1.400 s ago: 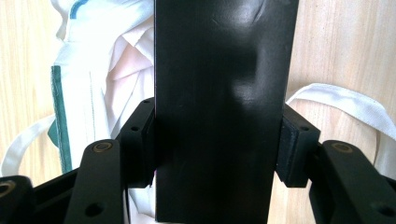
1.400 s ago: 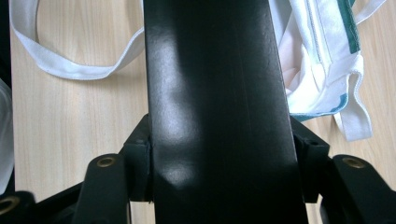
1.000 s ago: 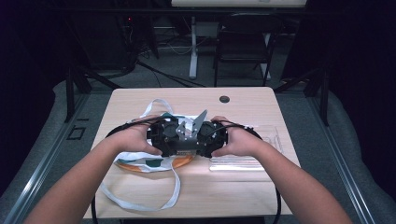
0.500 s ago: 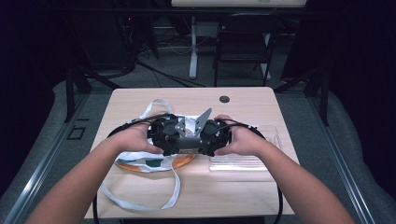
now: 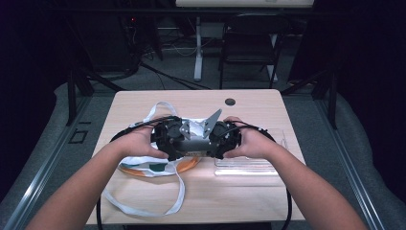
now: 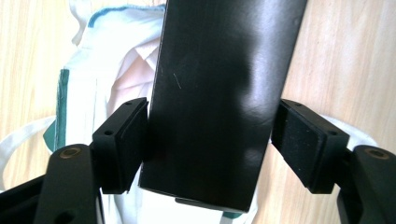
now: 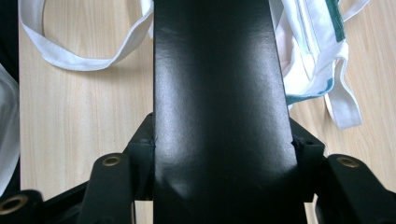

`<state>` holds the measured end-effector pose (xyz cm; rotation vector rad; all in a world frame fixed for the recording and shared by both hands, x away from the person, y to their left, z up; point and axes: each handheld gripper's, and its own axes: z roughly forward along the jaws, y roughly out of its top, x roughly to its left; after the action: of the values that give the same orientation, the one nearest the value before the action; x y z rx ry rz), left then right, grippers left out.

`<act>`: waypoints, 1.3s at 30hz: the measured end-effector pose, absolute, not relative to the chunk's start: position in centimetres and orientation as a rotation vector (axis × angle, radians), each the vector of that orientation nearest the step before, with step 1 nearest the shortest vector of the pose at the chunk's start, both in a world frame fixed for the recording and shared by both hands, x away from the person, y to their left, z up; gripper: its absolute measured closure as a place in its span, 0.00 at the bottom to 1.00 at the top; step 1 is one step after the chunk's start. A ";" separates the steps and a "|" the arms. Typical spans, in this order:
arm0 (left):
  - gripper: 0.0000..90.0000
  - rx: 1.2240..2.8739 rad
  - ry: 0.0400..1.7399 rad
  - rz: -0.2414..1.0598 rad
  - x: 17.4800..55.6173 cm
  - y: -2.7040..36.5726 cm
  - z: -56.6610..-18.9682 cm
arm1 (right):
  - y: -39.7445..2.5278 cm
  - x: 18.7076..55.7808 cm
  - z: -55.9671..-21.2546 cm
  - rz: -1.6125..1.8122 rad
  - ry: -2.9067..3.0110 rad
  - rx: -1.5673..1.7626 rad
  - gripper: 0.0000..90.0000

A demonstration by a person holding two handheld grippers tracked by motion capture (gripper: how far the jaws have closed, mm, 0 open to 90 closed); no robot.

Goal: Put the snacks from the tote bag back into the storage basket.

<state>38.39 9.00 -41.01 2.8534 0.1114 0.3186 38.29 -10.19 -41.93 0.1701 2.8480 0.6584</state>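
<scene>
A long black box runs up the middle of the left gripper view, over a white cloth bag with green trim. My left gripper is shut on the box, a pad against each long side. The right gripper view has the same black box wedged tight between the jaws of my right gripper. From above, both hands hold the left gripper and the right gripper close together over the table's middle, and they hide the box.
The white bag has orange and green trim, and its long straps loop toward the table's front edge. A clear plastic tray lies at the right. A dark round cap sits near the table's far edge.
</scene>
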 end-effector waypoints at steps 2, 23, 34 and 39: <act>0.31 2.847 0.113 0.325 38.4 9.0 -40.9 | -10.3 38.3 -42.0 0.680 2.847 0.180 0.47; 0.37 2.792 0.194 0.333 38.5 11.5 -40.5 | -16.0 38.9 -41.2 0.614 2.815 0.274 0.47; 0.42 2.787 0.283 0.314 38.9 13.8 -41.7 | -20.5 39.7 -41.6 0.591 2.775 0.403 0.47; 0.42 2.781 0.300 0.317 38.9 14.5 -41.7 | -21.9 40.1 -42.0 0.573 2.766 0.444 0.47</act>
<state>38.93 14.53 -41.74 2.7811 0.2998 0.3173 40.12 -21.95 -42.03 0.4436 2.7660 0.5728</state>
